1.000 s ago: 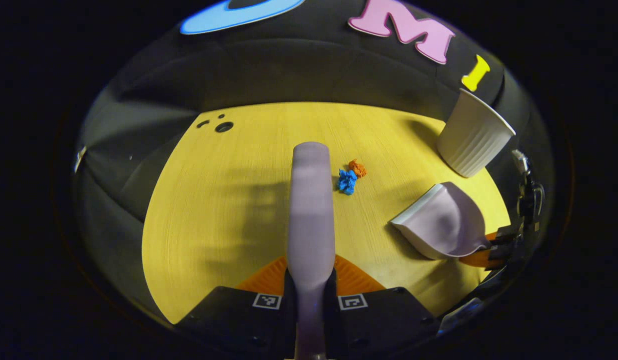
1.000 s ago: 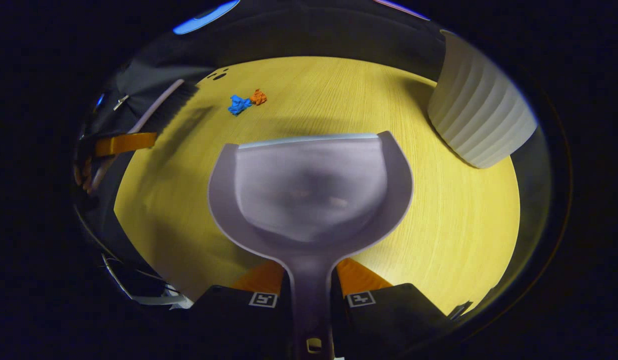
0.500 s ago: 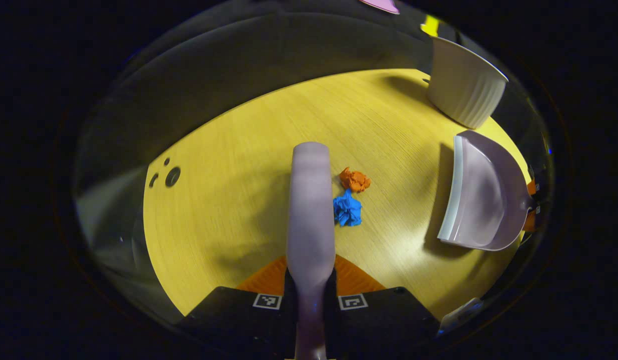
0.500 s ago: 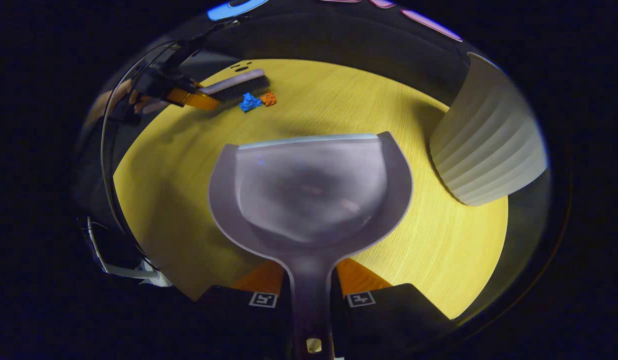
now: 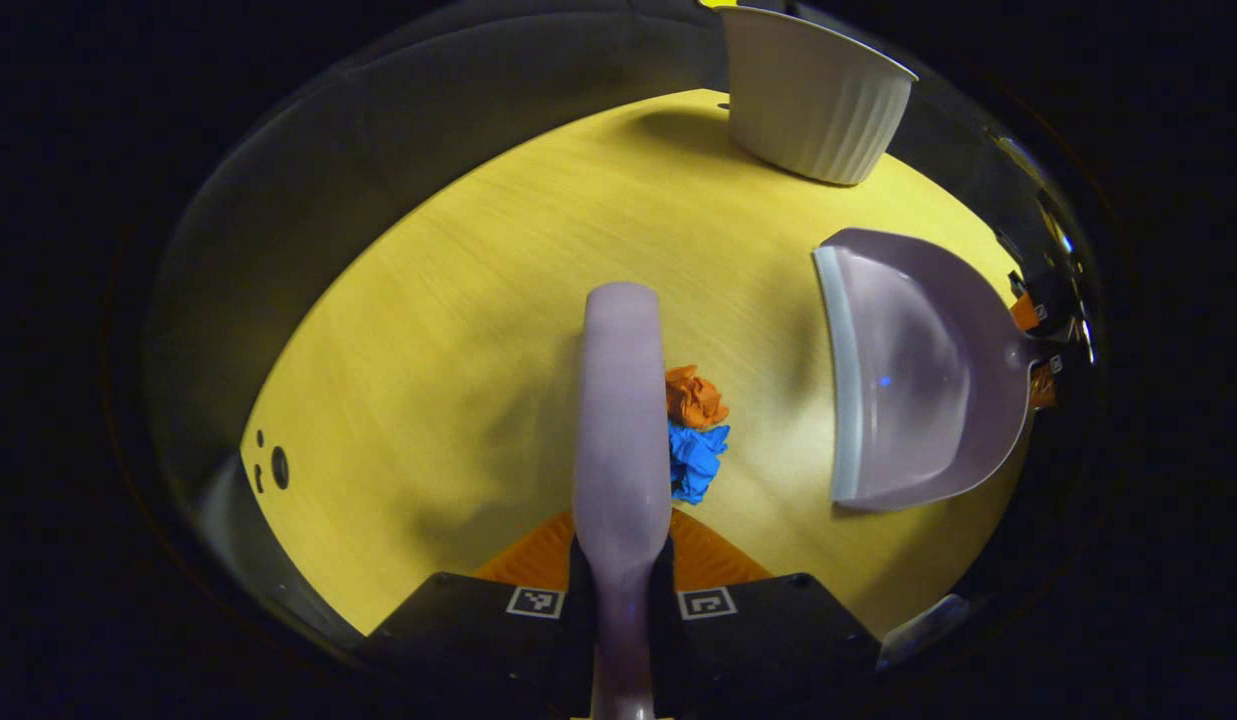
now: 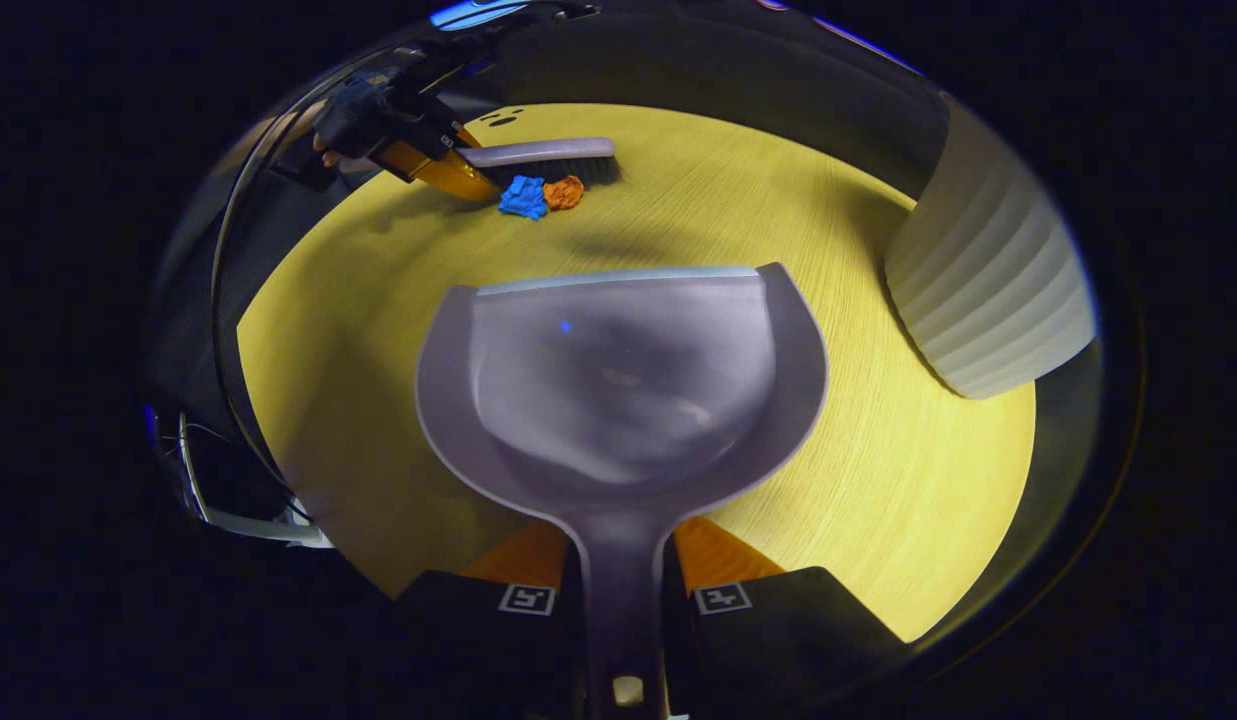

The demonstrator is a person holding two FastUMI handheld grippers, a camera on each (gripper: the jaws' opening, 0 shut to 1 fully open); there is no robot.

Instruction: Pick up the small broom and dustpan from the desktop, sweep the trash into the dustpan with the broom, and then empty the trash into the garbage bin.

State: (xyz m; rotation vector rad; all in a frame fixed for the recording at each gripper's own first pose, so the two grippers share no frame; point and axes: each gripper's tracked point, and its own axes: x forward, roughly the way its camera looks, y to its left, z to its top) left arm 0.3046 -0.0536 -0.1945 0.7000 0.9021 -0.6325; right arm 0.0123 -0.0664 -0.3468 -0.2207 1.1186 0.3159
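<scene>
Broom (image 5: 621,400) swung beside scraps (image 5: 694,432); dustpan (image 5: 913,365) nearer | yellow desktop (image 5: 458,330); dark booth | jaws clenched on both handles

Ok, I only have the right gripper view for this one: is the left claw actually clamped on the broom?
Observer: Yes. The left gripper view shows the broom handle pinched between the left claw fingers.
Operator: Which wad lies nearer that claw?
Observer: The blue wad. The orange wad lies just beyond it, and both are beside the broom.
Operator: Can you see the bin's rim?
Observer: Yes. The garbage bin stands upright beyond the dustpan, with its rim in sight.
</scene>
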